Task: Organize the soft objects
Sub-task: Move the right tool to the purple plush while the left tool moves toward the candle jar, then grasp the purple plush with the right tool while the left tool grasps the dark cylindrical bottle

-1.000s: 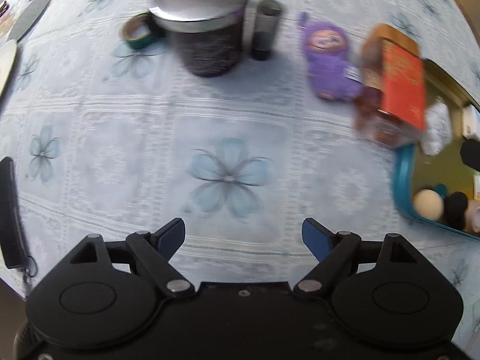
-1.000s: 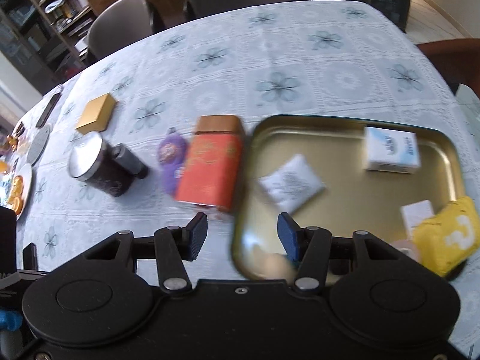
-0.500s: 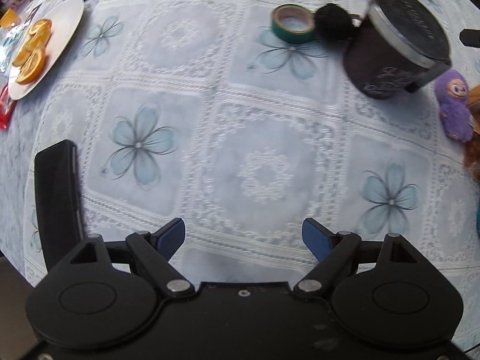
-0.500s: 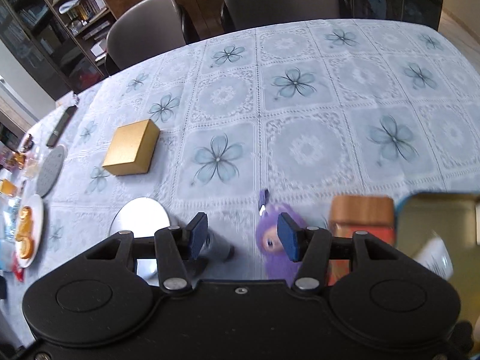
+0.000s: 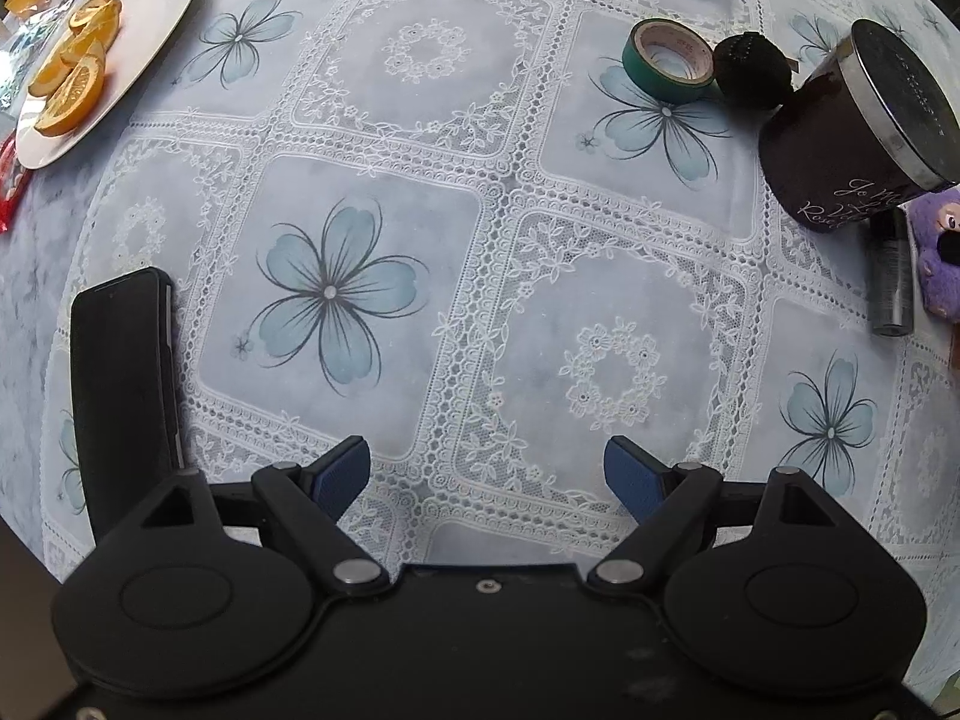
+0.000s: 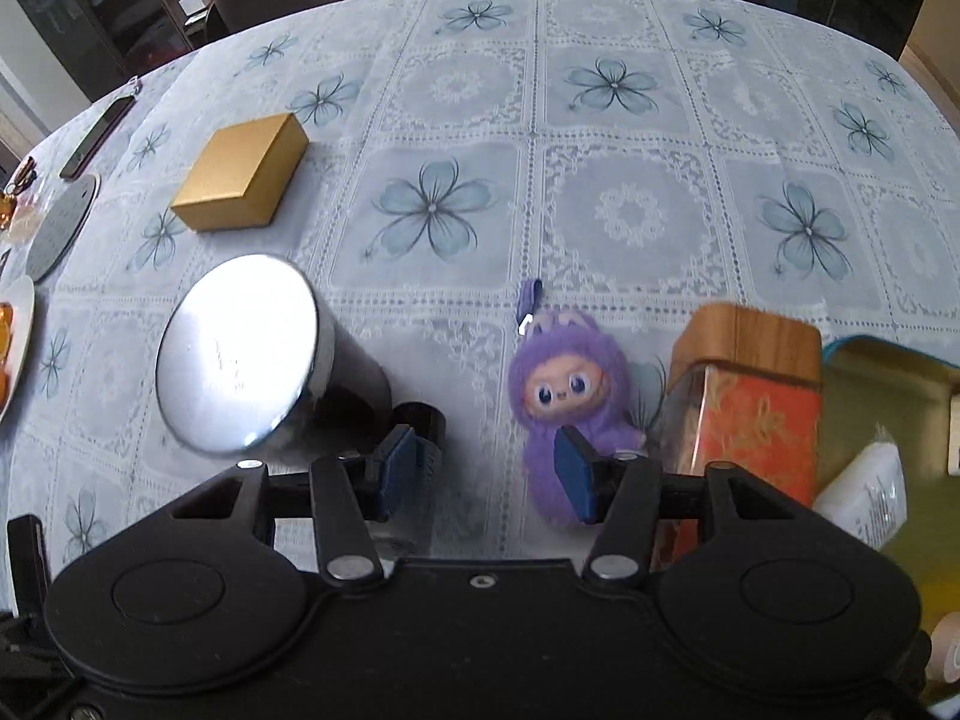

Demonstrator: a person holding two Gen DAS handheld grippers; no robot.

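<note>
The purple plush toy (image 6: 567, 396) lies on the counter beside the orange tin (image 6: 744, 414). It appears light and compressible; grip across the body. Right gripper (image 6: 483, 471) jaws narrow, empty; left gripper (image 5: 486, 474) wide, empty.

Tabletop (image 6: 630, 120) cloth pale blue, lace squares, blue flowers; plush toy (image 6: 567, 396) purple; box (image 6: 243, 180) left of toy gold; tin (image 6: 750, 420) orange.

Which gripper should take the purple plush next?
Right. The right gripper is open just in front of the purple plush, one finger overlapping its body. The left gripper is open over bare tablecloth, the plush at its view's far right edge.
</note>
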